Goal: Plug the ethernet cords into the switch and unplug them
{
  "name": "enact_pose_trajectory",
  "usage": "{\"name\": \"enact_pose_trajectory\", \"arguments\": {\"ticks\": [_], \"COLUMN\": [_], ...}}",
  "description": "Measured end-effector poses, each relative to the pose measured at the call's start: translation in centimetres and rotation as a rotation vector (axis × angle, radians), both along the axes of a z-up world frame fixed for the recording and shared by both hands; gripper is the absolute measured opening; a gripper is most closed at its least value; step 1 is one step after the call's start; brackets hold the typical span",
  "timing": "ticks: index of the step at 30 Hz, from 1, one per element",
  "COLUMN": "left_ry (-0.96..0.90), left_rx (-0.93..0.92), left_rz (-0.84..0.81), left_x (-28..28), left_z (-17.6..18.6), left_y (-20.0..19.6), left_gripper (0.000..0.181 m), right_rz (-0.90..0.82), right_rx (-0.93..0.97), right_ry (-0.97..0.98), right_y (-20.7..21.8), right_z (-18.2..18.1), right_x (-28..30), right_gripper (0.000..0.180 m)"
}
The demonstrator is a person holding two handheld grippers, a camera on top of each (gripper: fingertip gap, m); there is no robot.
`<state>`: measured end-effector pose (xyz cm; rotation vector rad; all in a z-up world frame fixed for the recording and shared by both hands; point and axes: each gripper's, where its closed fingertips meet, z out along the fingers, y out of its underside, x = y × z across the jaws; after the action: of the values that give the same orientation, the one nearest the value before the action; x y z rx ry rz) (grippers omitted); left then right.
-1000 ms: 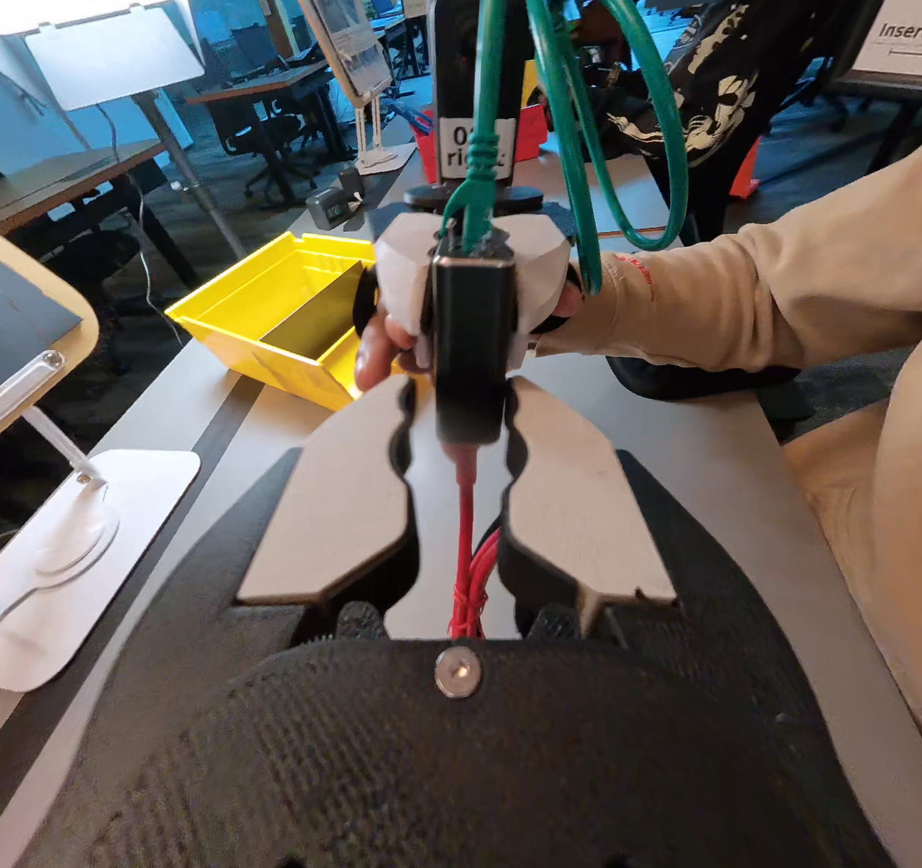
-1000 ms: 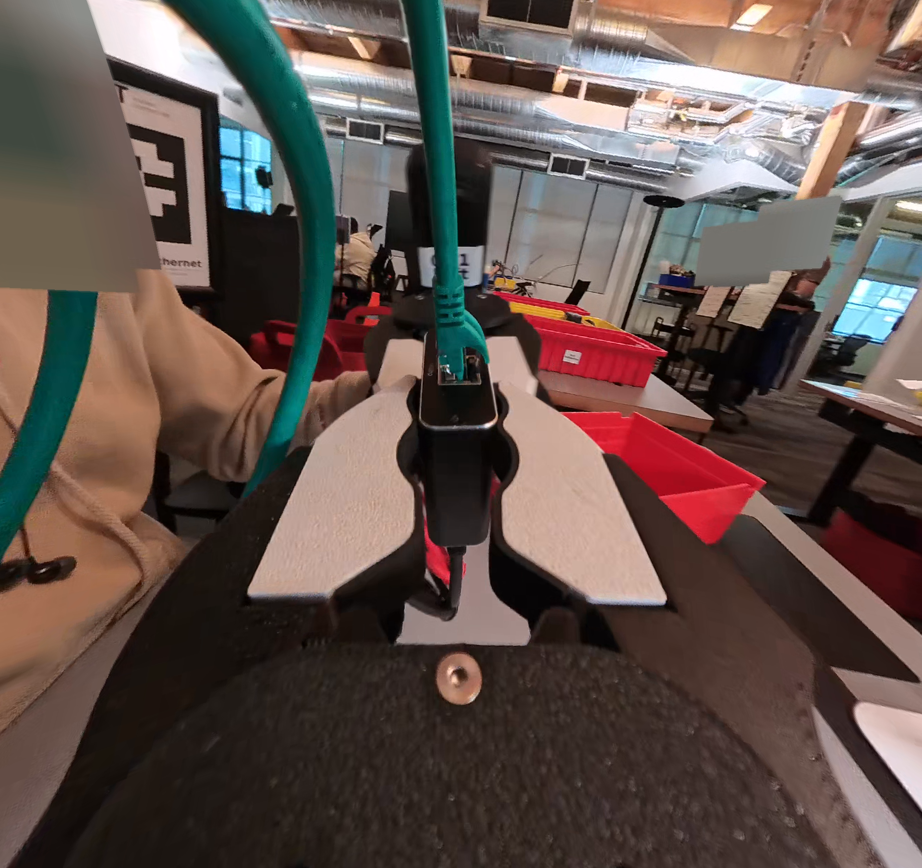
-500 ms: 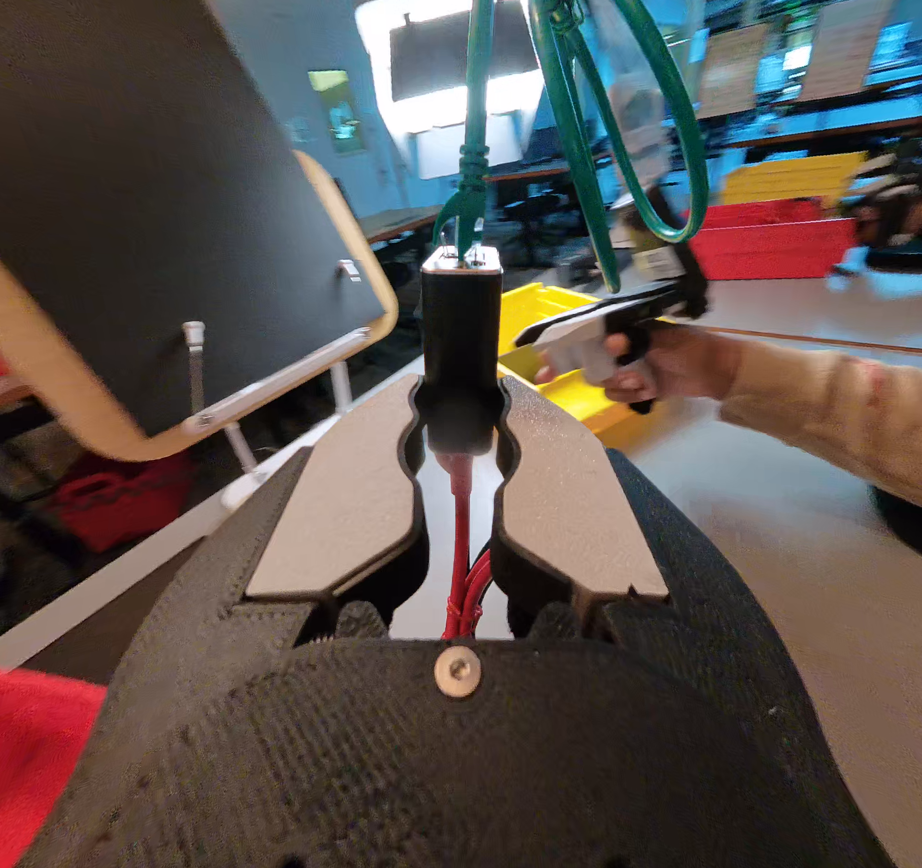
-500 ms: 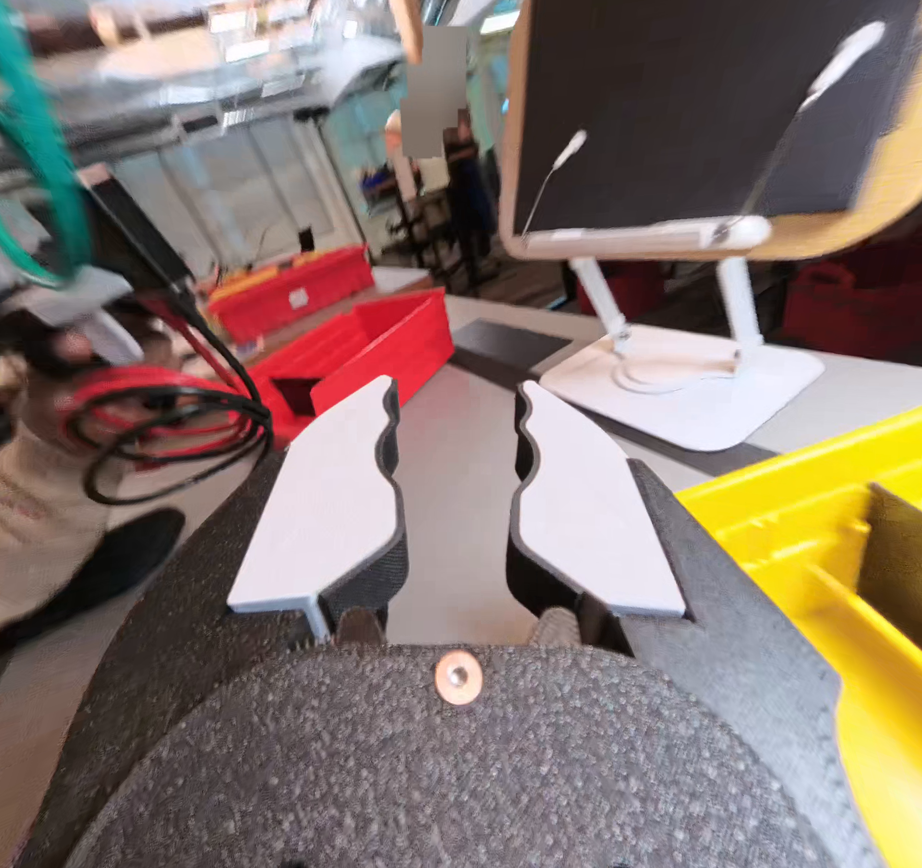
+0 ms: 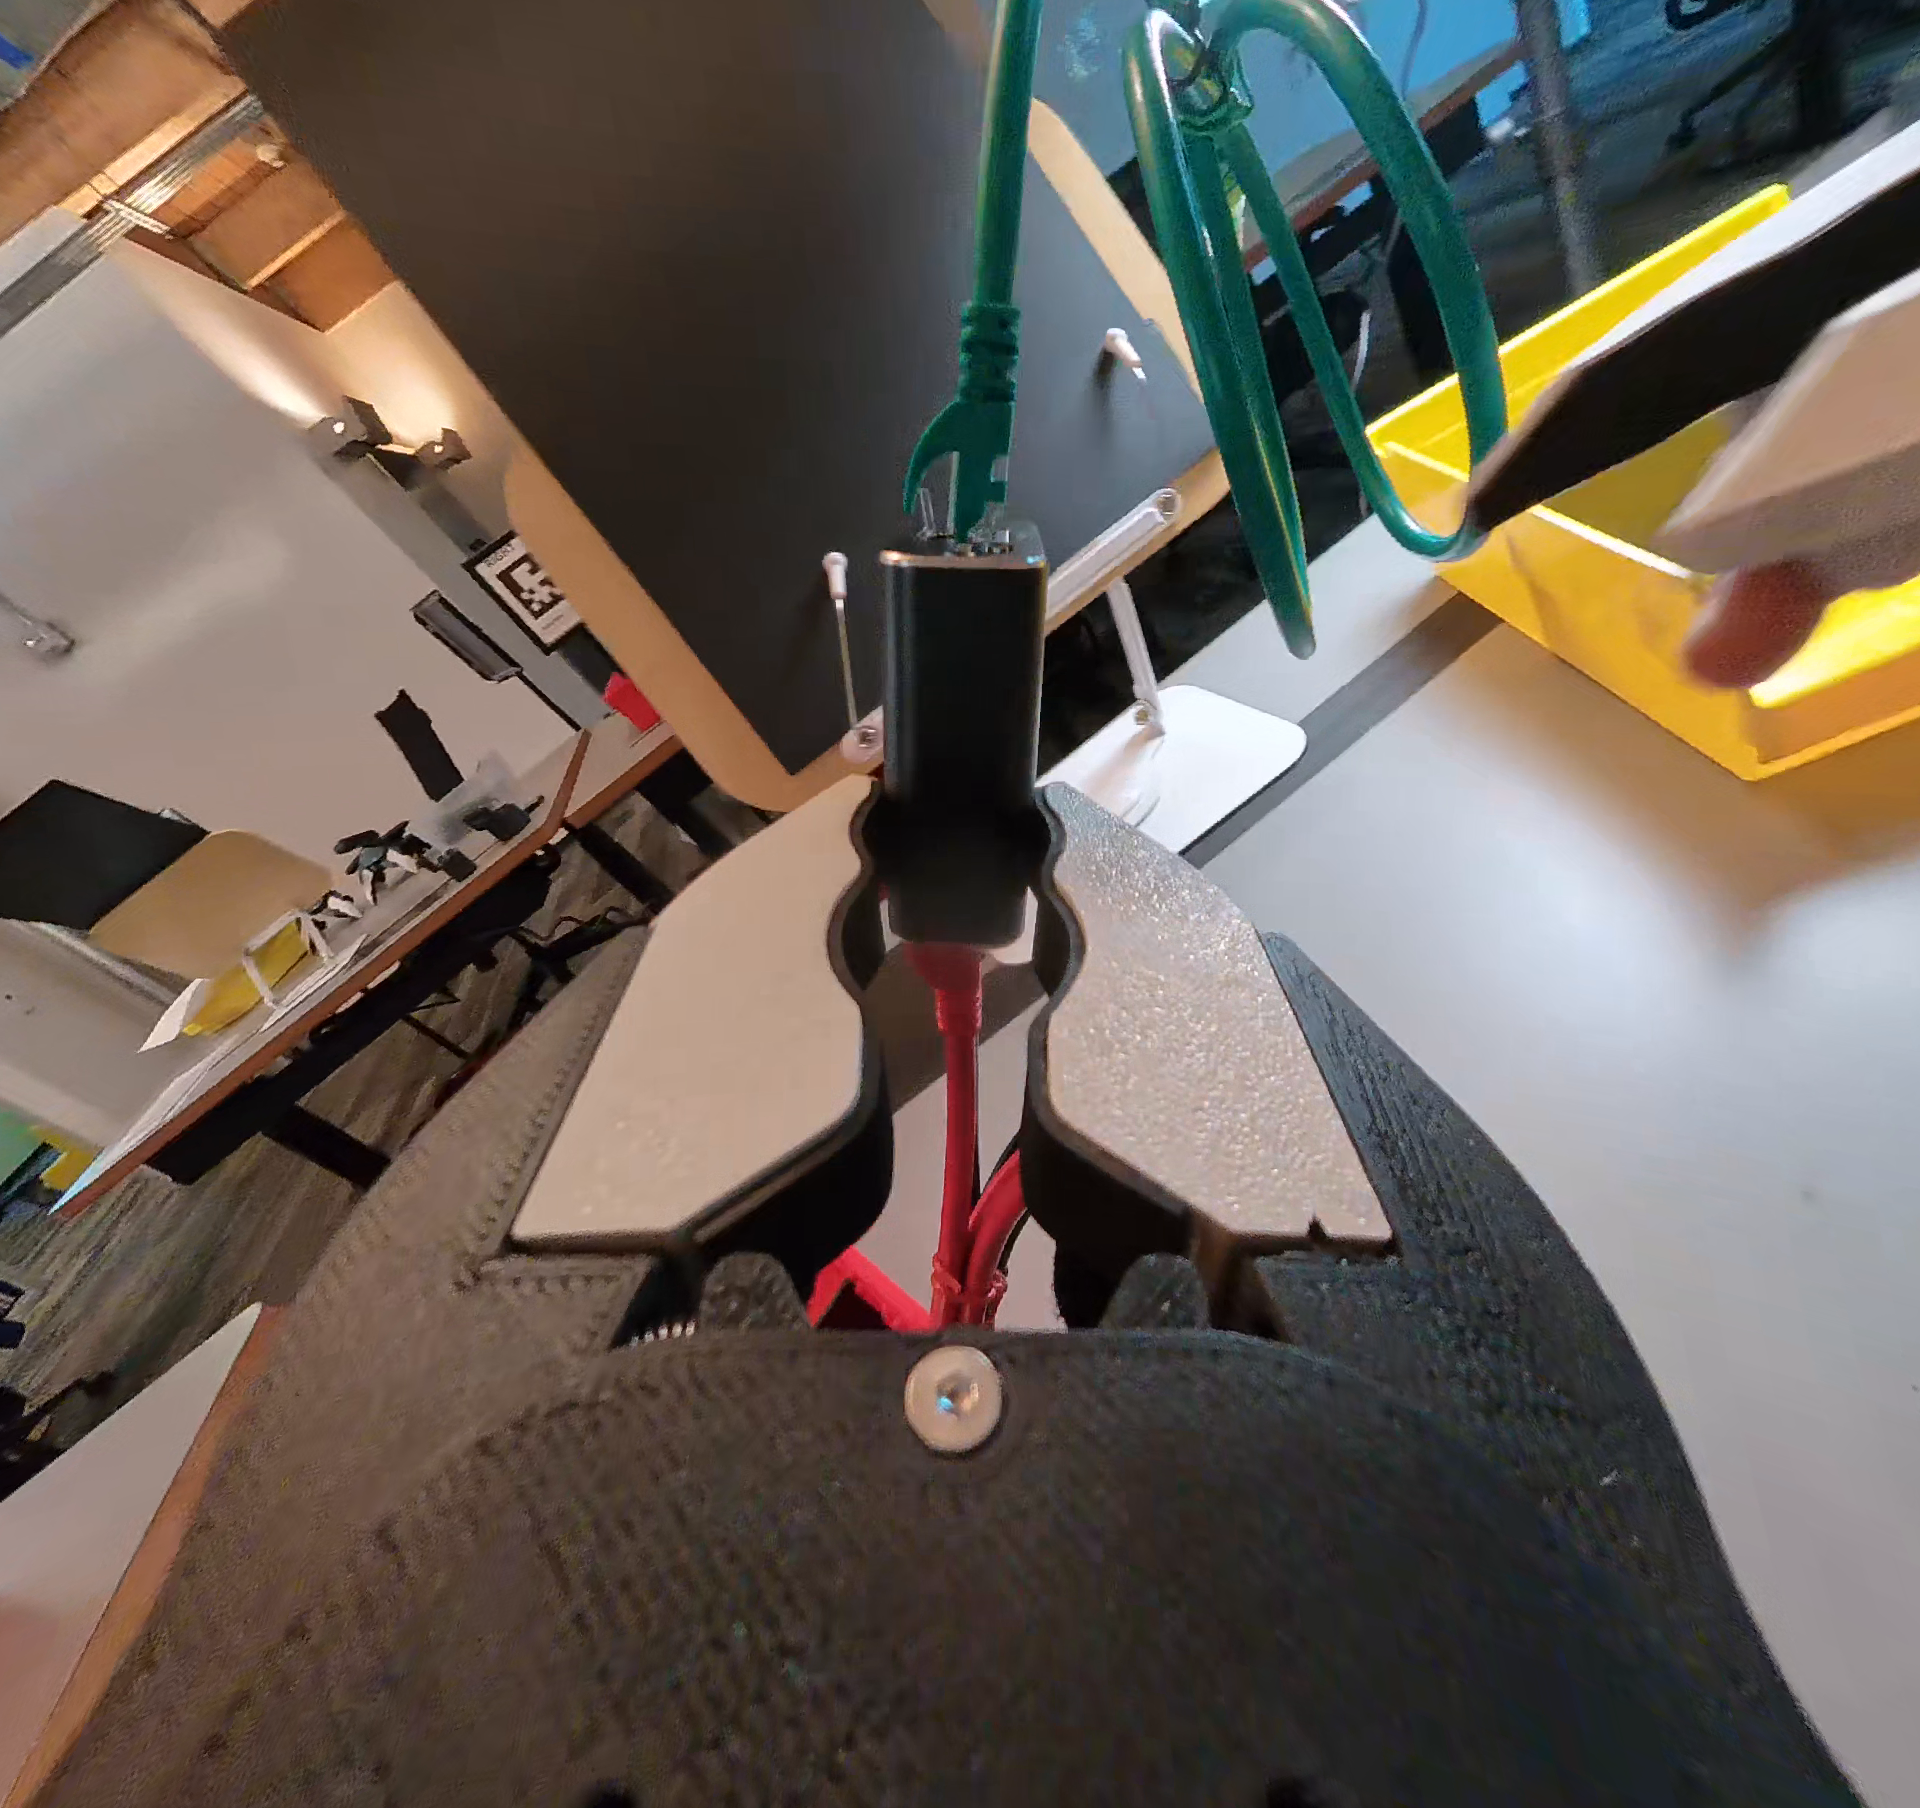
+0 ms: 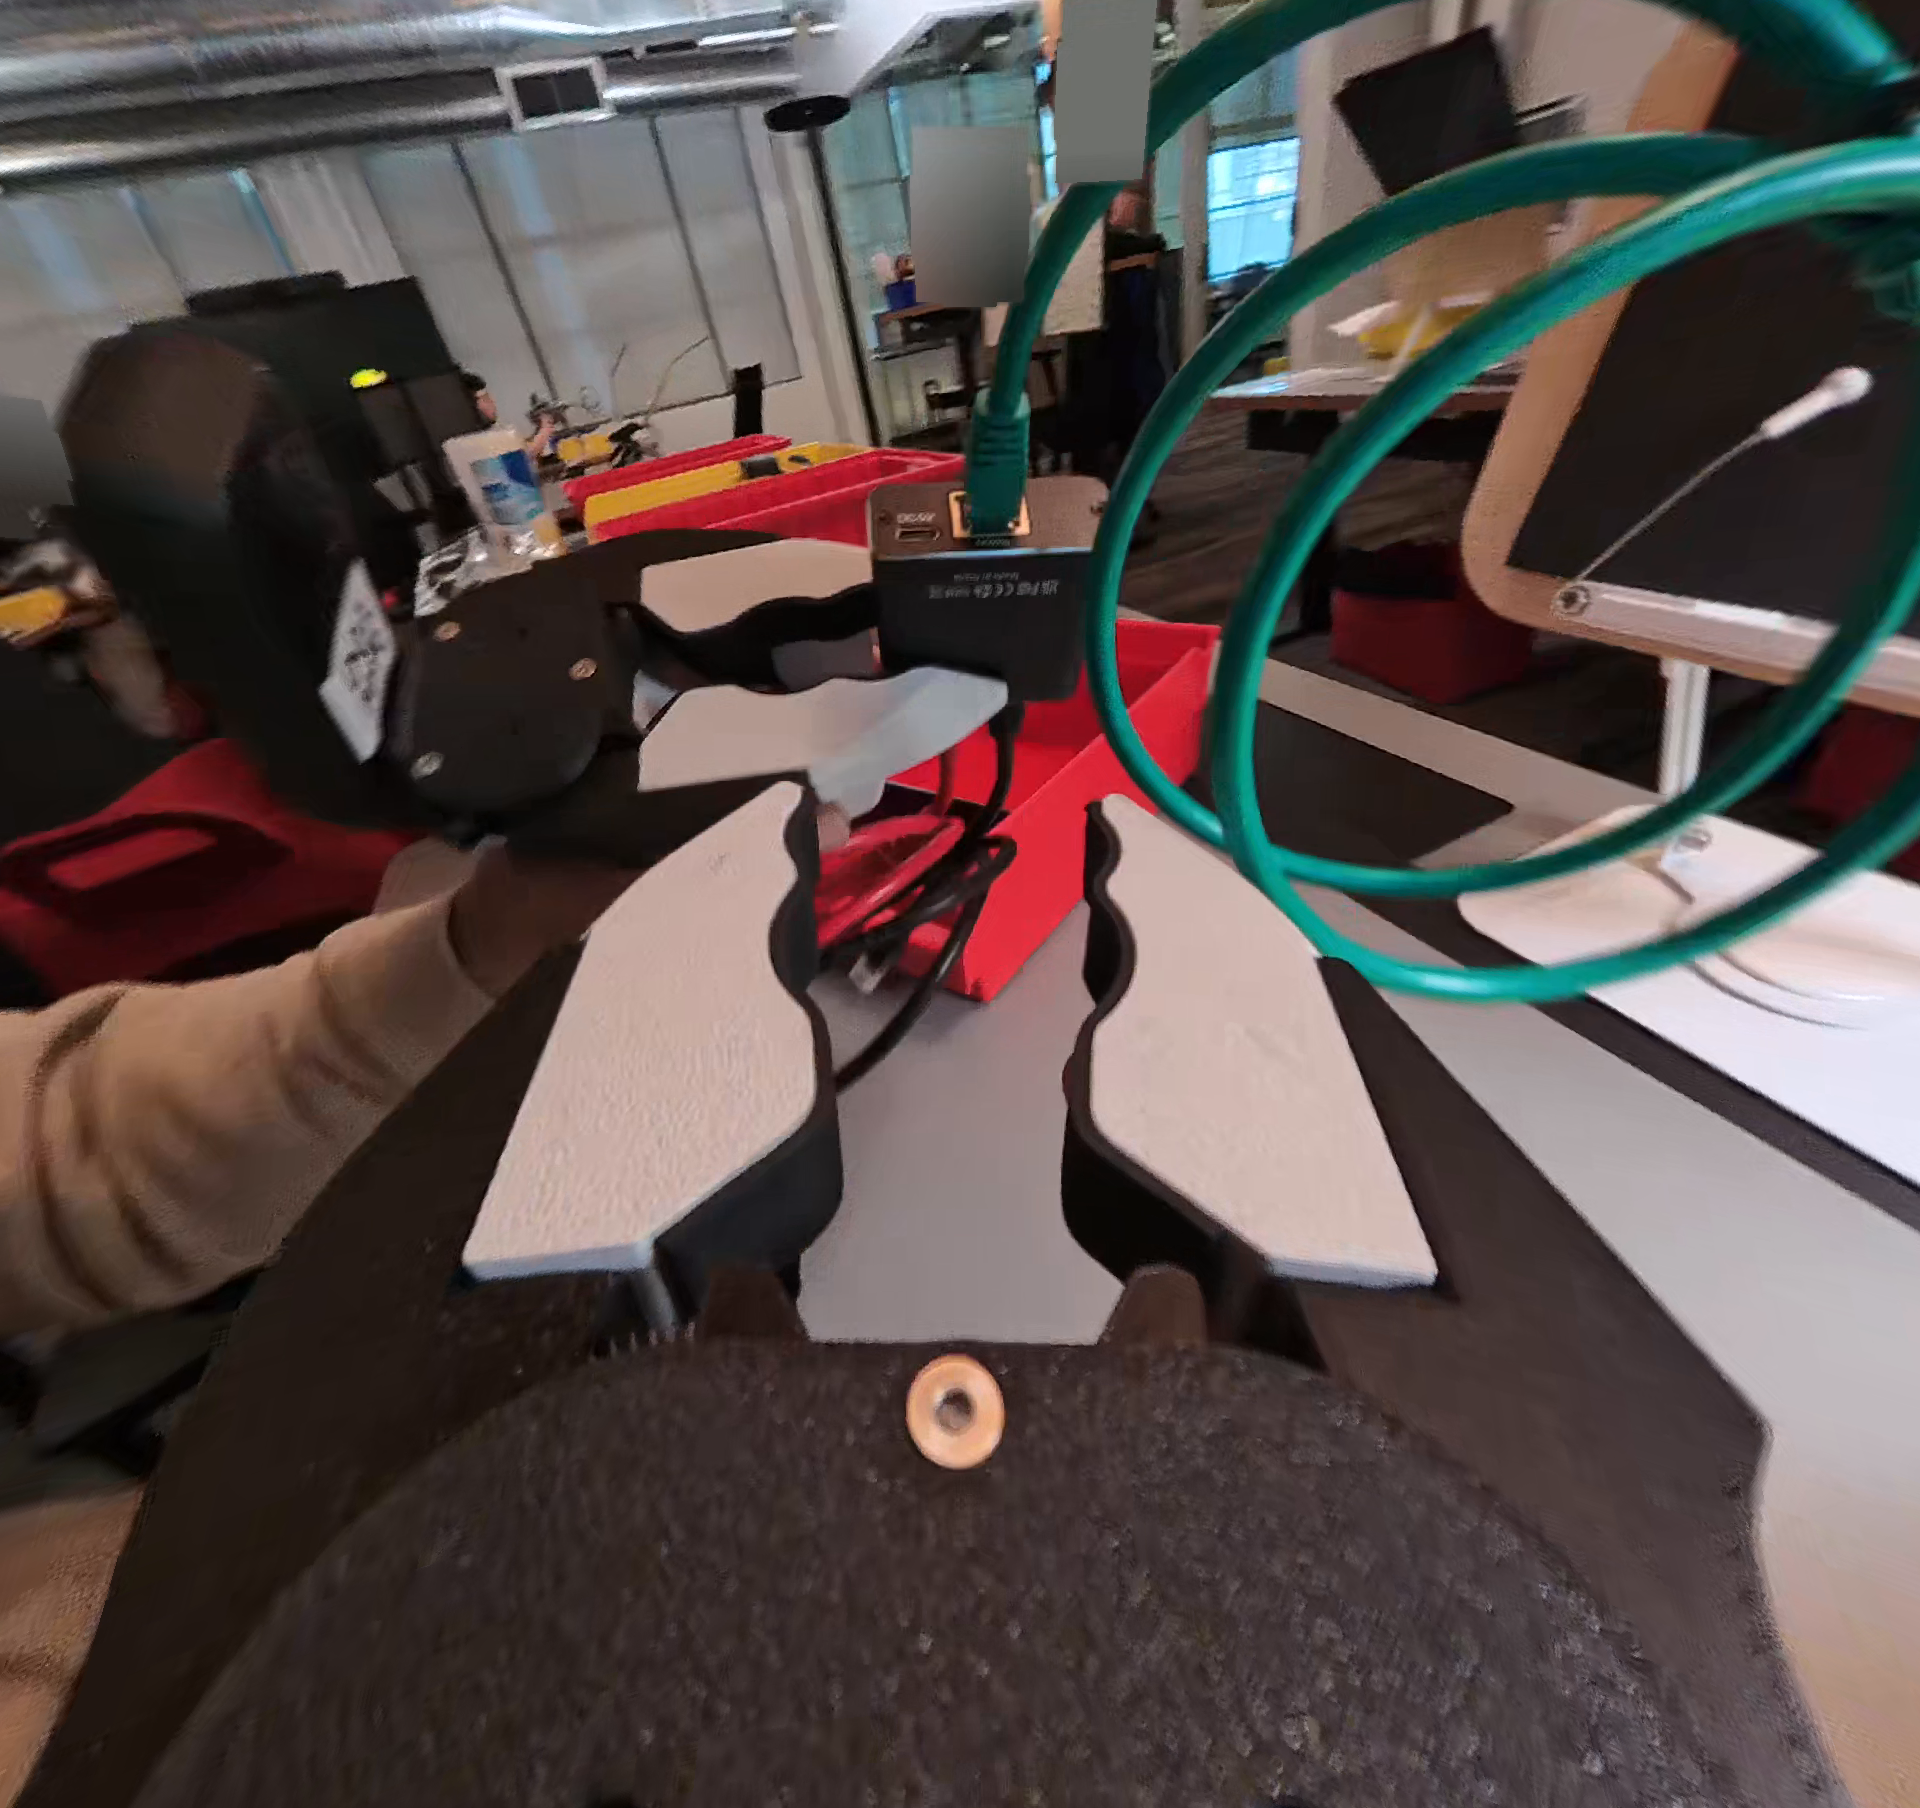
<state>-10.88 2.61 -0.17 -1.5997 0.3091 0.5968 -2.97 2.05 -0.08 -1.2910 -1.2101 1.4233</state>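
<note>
My left tongs (image 5: 958,885) stay clamped on the small black box-shaped switch (image 5: 961,719), lifted above the grey bench (image 5: 1558,979). The coiled green ethernet cord (image 5: 982,376) sits plugged into its top, a red cord (image 5: 956,1083) below. My right tongs (image 6: 948,917) have let go and hang apart, empty, so unplugging comes next.

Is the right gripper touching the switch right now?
Apart. The right wrist view shows the right gripper open with only table between its fingers; the switch sits farther off, clamped in the left gripper.
</note>
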Motion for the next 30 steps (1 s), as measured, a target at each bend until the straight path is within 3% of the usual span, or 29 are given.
{"name": "enact_pose_trajectory", "arguments": {"ticks": [9,14,18,20,26,30], "left_ry": [0.080,-0.022,-0.367,-0.487,-0.459,-0.418], "left_rx": [-0.062,-0.098,-0.146,-0.140,-0.245,-0.229], "left_rz": [-0.147,-0.345,-0.732,-0.848,-1.039,-1.054], "left_x": [6.7,8.6,10.5,10.2,13.0,14.7], "left_z": [-3.2,-3.3,-1.6,-0.5,-2.3,-2.9], "left_y": [1.2,0.9,-1.2,-2.2,-3.7,-3.7], "left_gripper": [0.025,0.031,0.046,0.054,0.077,0.064], "right_rz": [-0.084,-0.001,0.152,0.240,0.453,0.488], "right_rx": [-0.069,-0.017,0.073,0.116,0.159,0.205], "right_ry": [0.023,0.040,0.104,0.149,0.264,0.243], "right_y": [1.5,1.6,0.7,-0.4,-4.1,-5.4], "right_z": [-1.7,-1.3,0.0,0.7,2.0,1.1], "right_x": [-0.9,0.1,1.6,2.6,4.6,4.2], "right_gripper": [0.058,0.057,0.056,0.056,0.056,0.056]}}
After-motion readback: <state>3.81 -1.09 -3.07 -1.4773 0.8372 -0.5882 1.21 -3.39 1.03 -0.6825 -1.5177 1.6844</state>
